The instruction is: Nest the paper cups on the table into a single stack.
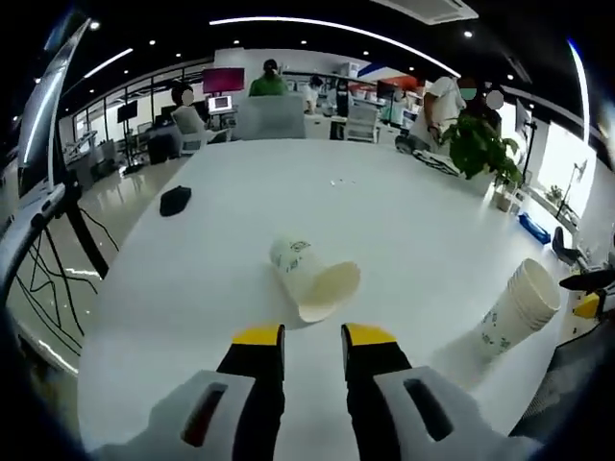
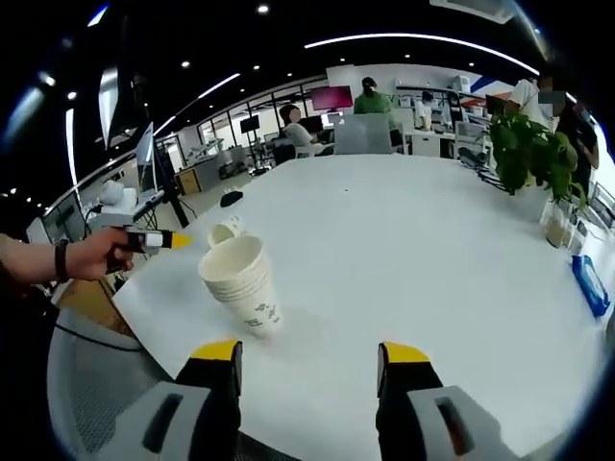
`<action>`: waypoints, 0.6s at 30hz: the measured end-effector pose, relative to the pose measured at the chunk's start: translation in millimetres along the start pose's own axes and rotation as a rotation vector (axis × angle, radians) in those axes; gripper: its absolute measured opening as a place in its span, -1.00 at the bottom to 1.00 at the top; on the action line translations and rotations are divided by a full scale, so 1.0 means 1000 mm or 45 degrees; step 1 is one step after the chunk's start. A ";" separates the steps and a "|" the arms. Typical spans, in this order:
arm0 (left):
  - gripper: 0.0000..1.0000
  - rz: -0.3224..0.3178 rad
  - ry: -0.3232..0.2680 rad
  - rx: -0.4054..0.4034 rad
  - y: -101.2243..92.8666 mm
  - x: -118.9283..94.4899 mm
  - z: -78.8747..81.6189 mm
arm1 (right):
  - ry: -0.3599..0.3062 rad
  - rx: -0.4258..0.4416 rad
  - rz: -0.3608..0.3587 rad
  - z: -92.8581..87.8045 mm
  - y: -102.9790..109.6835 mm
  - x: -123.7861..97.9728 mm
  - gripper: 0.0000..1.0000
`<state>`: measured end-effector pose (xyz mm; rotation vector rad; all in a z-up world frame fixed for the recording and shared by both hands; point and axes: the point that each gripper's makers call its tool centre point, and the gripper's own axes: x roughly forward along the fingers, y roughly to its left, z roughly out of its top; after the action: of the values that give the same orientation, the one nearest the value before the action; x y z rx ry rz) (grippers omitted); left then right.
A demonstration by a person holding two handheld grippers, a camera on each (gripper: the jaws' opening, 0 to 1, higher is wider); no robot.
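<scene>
The left gripper [image 1: 312, 336], black-jawed with yellow tips, hovers above the white table [image 1: 404, 211] with only a narrow gap between its jaws, gripping nothing. Just ahead lies one single white paper cup [image 1: 312, 279] on its side, mouth toward the tips. To the right stands one upright stack of nested white paper cups [image 1: 514, 312] — several rims show. The right gripper [image 2: 312, 357] is spread wide, empty, the stack [image 2: 245, 283] just left of it.
</scene>
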<state>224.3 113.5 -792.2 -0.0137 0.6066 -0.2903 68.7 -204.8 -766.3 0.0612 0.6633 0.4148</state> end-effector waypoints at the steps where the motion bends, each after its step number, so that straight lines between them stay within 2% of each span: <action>1: -0.57 0.005 0.002 0.007 0.001 0.003 0.003 | 0.002 0.003 -0.004 0.000 0.000 0.000 0.11; 4: -0.59 0.008 0.017 -0.008 0.002 0.018 0.005 | 0.011 0.008 -0.007 -0.002 0.000 0.000 0.11; 6: -0.64 0.042 0.051 -0.028 0.005 0.021 0.001 | 0.018 0.010 -0.007 -0.003 0.000 0.001 0.11; 8: -0.64 0.033 0.057 -0.065 0.007 0.034 -0.001 | 0.031 0.009 -0.005 -0.006 0.000 0.002 0.11; 9: -0.63 0.033 0.066 -0.062 0.004 0.033 -0.002 | 0.034 0.007 -0.006 -0.006 0.000 0.002 0.11; 13: -0.62 0.022 0.082 -0.063 0.017 0.048 0.000 | 0.045 0.005 -0.013 -0.007 -0.002 0.003 0.11; 18: -0.70 0.026 0.087 -0.041 0.013 0.047 0.004 | 0.050 0.021 -0.023 -0.009 -0.004 0.002 0.11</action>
<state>267.3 112.9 -816.4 -0.0284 0.6785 -0.2621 66.4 -207.9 -775.2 0.0627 0.7053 0.3938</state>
